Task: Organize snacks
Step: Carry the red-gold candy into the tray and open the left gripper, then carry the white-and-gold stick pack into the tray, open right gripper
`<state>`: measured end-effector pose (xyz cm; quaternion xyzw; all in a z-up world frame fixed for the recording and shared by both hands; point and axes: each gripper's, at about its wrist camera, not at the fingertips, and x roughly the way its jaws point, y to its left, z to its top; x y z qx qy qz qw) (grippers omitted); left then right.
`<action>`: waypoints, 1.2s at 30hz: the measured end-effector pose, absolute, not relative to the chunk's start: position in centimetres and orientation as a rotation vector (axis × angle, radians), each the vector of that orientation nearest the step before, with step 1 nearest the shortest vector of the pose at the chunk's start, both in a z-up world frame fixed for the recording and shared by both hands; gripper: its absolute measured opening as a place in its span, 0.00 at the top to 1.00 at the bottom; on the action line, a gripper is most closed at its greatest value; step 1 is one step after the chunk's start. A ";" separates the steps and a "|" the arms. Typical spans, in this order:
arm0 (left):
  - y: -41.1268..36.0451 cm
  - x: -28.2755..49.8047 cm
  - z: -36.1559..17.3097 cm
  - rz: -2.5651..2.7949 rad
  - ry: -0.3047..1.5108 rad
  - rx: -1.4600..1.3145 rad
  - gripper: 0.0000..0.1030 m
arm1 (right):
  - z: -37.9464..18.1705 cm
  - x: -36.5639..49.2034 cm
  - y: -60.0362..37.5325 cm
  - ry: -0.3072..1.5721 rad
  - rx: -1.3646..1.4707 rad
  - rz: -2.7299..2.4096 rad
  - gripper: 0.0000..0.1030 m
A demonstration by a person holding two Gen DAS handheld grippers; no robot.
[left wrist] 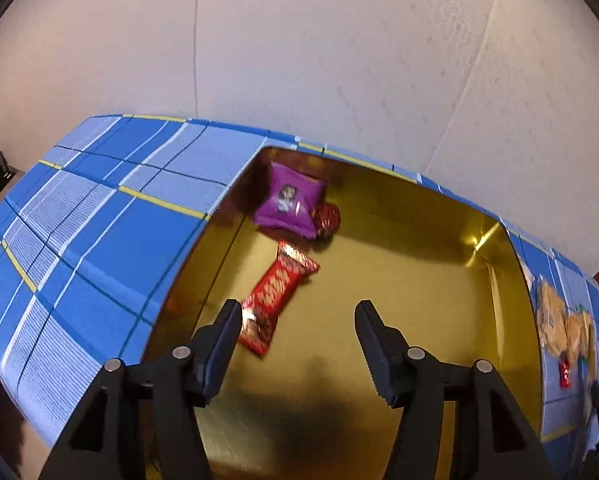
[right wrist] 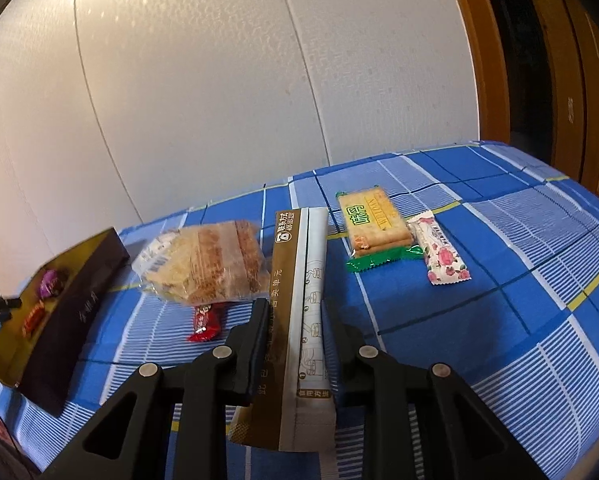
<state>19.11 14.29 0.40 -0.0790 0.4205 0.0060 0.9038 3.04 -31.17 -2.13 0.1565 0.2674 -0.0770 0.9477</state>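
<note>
Over the gold-lined box (left wrist: 399, 264) the left tool (left wrist: 297, 312) hangs with its jaws apart and nothing between them; the red wrapped candy bar (left wrist: 273, 300) lies on the box floor just beside the left finger, a purple pouch (left wrist: 289, 204) and a small red sweet (left wrist: 327, 218) beyond it near the far wall. The right tool (right wrist: 295, 316) is clamped on a long brown-and-white sachet (right wrist: 299, 280), whose long axis runs straight out along the fingers, away from the camera. From the right tool the box (right wrist: 59, 280) lies to the left, across the blue checked counter (right wrist: 519, 320), past the clear bag of biscuits (right wrist: 211, 260) and a red candy (right wrist: 205, 320). Judging by this, the sachet must travel leftward. The green cracker pack (right wrist: 373, 224) and rose-printed bar (right wrist: 439, 252) lie to the right, nearer the right hand.
</note>
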 end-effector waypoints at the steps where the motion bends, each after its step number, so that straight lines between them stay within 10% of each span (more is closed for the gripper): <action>1: 14.3 18.9 0.3 0.013 0.873 -0.161 0.42 | -2.1 2.9 -31.2 0.541 0.321 -0.158 0.75; 36: 17.2 17.7 0.0 0.081 0.890 -0.208 0.41 | 5.5 10.3 -8.5 0.681 0.150 0.335 0.75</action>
